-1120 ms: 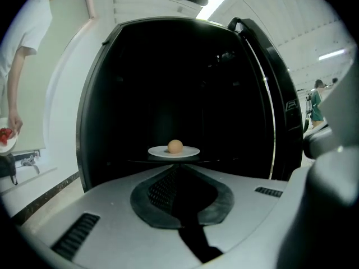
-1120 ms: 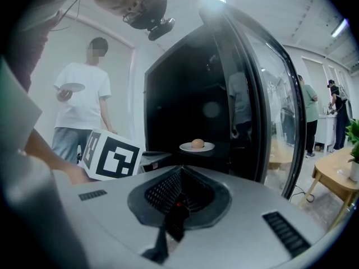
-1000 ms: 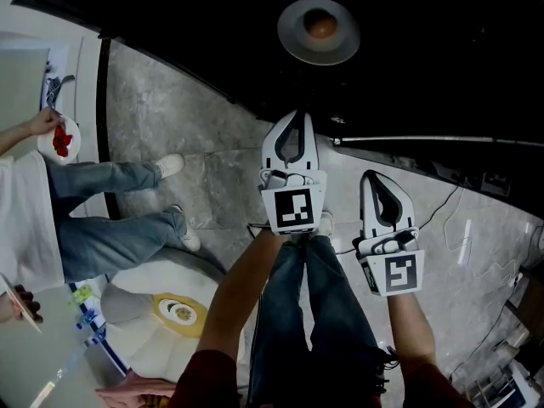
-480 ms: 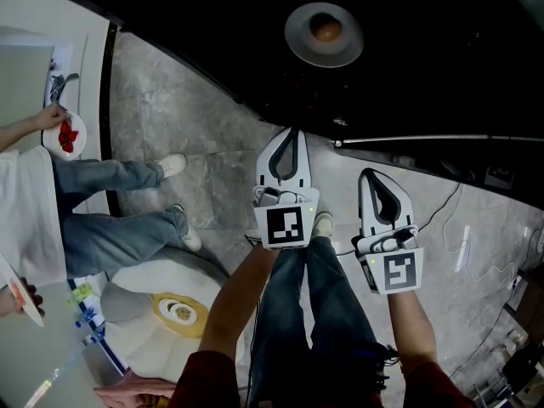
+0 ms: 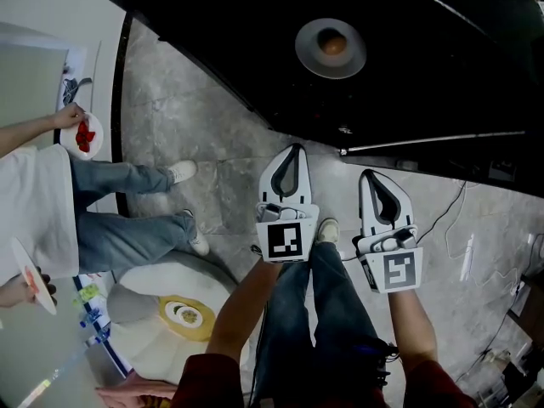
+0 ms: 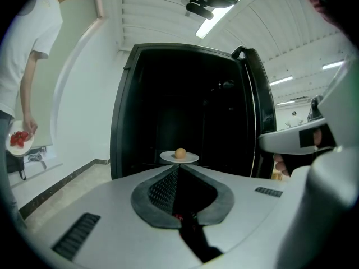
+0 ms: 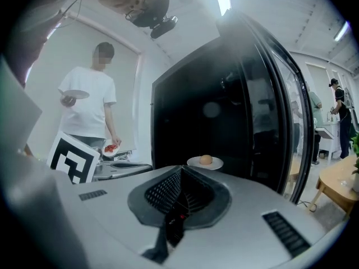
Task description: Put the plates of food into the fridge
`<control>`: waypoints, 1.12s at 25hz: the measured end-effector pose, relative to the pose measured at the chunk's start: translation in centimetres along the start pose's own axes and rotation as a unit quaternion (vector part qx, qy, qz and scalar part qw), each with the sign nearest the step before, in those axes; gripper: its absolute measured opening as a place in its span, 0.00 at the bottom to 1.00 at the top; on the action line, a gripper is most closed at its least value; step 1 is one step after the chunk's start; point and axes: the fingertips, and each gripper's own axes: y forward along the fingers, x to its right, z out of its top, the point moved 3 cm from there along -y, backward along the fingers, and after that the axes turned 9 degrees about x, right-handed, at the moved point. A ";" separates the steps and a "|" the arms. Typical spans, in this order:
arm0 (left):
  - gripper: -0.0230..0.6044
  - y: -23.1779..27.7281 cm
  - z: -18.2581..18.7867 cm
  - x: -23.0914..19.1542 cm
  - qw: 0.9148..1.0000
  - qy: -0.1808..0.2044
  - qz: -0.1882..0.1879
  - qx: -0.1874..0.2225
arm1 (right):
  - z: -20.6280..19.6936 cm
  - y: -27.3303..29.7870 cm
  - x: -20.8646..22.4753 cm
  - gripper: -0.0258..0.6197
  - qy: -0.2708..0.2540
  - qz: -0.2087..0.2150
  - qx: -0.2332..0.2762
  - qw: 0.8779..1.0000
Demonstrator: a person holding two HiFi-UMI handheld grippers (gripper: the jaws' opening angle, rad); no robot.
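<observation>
A white plate [image 5: 331, 48] with one round brown piece of food sits on a shelf inside the dark, open fridge [image 5: 255, 41]. The same plate [image 6: 179, 157] shows straight ahead in the left gripper view, and the plate [image 7: 205, 162] also lies ahead in the right gripper view. My left gripper [image 5: 294, 148] and right gripper [image 5: 371, 175] hang side by side over the floor, short of the fridge, both shut and empty. At the left a person holds a plate of red food [image 5: 83, 135] and a second plate [image 5: 34, 266].
The open fridge door's edge [image 5: 425, 138] runs to the right just ahead of my right gripper. A white round object with a yellow disc [image 5: 183, 313] lies on the floor at lower left. Cables [image 5: 450, 211] trail on the floor at right. A wooden table [image 7: 336, 181] stands far right.
My left gripper has drawn back a little from the fridge and now sits level with the right one. The plate in the fridge has not moved. The person at left shifted slightly.
</observation>
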 end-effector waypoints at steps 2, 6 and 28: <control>0.05 -0.6 0.6 0.0 1.000 -0.001 0.000 -0.001 | 0.9 0.1 0.0 0.06 -0.001 -0.003 0.007 1.000; 0.05 -1.7 1.7 0.2 1.000 0.005 -0.002 -0.003 | 2.1 -0.1 -0.1 0.06 -0.010 -0.002 0.009 1.000; 0.05 -5.6 11.9 0.1 1.000 -0.003 0.008 0.021 | 10.6 -0.8 0.0 0.06 -0.016 -0.033 0.047 0.998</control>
